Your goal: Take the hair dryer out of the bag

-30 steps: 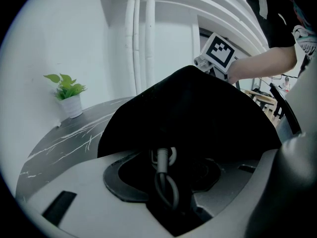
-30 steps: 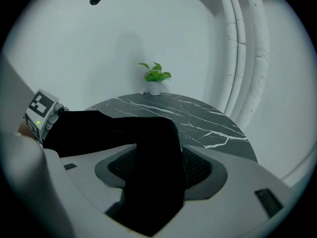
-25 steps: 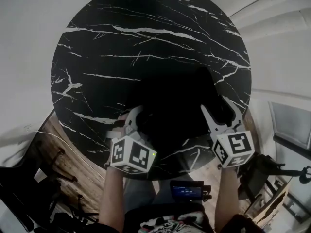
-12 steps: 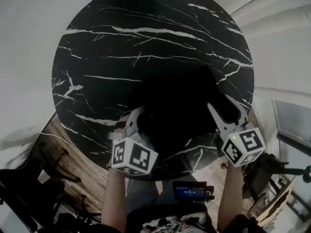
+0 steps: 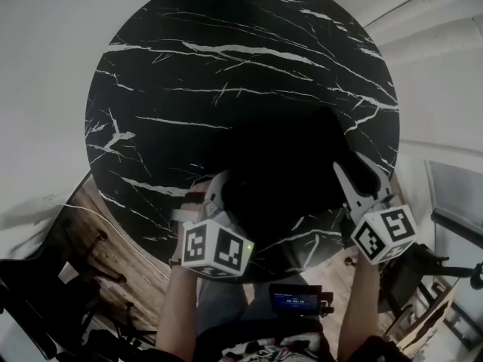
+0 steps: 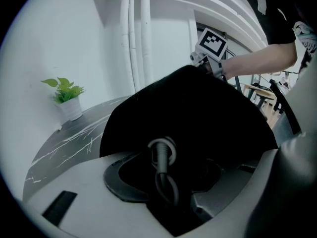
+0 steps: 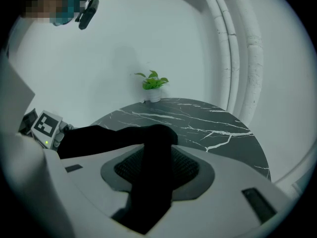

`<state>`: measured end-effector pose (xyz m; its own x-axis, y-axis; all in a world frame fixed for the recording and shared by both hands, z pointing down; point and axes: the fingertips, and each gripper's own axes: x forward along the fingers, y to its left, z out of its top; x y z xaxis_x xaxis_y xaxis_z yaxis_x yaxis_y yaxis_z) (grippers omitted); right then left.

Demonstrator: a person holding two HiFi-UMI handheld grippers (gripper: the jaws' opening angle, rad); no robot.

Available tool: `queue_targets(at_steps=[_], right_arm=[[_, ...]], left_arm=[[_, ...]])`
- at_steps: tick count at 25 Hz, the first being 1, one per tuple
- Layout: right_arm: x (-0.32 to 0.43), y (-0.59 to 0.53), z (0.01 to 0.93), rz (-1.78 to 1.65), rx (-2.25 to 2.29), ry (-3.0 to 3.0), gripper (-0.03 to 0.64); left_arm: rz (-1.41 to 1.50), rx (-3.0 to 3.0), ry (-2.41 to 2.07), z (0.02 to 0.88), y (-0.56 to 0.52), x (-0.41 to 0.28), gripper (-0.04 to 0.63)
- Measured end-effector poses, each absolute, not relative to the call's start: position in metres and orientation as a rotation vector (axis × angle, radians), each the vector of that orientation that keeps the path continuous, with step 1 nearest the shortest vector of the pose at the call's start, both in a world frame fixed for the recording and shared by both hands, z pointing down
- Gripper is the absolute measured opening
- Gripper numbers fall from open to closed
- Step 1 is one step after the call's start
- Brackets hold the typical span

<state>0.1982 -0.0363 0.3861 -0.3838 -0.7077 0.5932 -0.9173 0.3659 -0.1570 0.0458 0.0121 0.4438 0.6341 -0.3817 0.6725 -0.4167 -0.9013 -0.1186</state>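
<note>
The right gripper (image 5: 361,173) sits at the right edge of the black bag (image 5: 287,172). Its jaws have just been closing, and a fold of the bag's dark cloth now runs between them, lying across the ribbed pad and pinched there. The left gripper (image 5: 219,194) is at the bag's near-left end. Its jaws stand fairly wide but are clamped on the bulky cloth of the bag.

The bag rests on the near right part of the round, white-veined black marble table (image 5: 189,89). It is stretched between the two grippers, so its long axis runs from left to right. It is matte black, soft and humped, and it nearly vanishes against the dark tabletop.

Of the hair dryer, only the cord end (image 6: 162,155) shows. A grey ribbed sleeve with a looped dark cable pokes out of the bag's left end, between the left gripper's jaws, and points toward the near left. The dryer's body is hidden inside the cloth, so I cannot tell which way it lies.

A small green plant in a white pot (image 7: 154,94) stands at the table's far edge, well apart from the bag.
</note>
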Motion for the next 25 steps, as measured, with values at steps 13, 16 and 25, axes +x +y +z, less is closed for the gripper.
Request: queue_targets(at_steps=[13, 16, 25], right_arm=[[0.208, -0.043, 0.383, 0.585, 1.478, -2.168, 0.024], [0.209, -0.043, 0.383, 0.578, 1.480, -2.161, 0.024], [0.214, -0.044, 0.387, 0.537, 1.481, -2.114, 0.023]], left_arm=[[1.100, 2.781, -0.670, 0.443, 0.012, 0.043, 0.183], [1.087, 2.792, -0.660, 0.442, 0.014, 0.043, 0.183], [1.084, 2.806, -0.644, 0.441, 0.017, 0.035, 0.181]])
